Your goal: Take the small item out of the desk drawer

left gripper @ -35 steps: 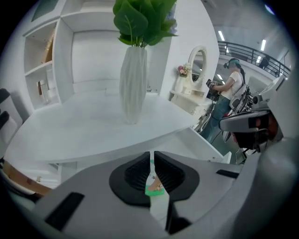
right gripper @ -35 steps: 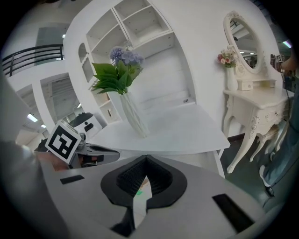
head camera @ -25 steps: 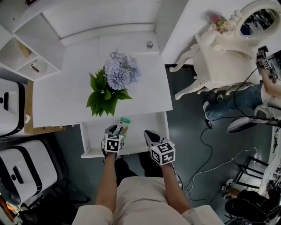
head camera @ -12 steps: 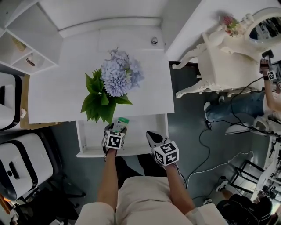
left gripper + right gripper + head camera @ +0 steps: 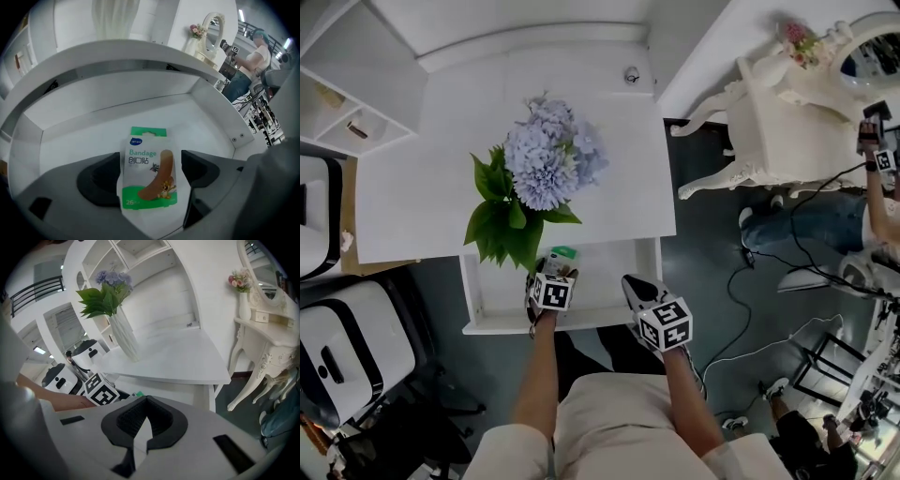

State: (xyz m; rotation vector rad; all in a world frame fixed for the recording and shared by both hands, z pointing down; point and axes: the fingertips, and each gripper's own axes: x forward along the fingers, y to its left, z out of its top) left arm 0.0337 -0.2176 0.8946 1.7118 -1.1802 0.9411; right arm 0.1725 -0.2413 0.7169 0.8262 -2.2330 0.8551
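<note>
left gripper (image 5: pixel 150 177): jaws opening wide, bandage pack (image 5: pixel 149 161) between them | bandage pack: lies in the drawer (image 5: pixel 614 279) | right gripper (image 5: pixel 144 428): jaws closed, empty

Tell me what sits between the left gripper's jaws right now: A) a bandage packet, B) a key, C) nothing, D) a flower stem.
A: the left gripper view shows the green-and-white bandage packet between the jaws of the left gripper, which are opening, inside the drawer.
</note>
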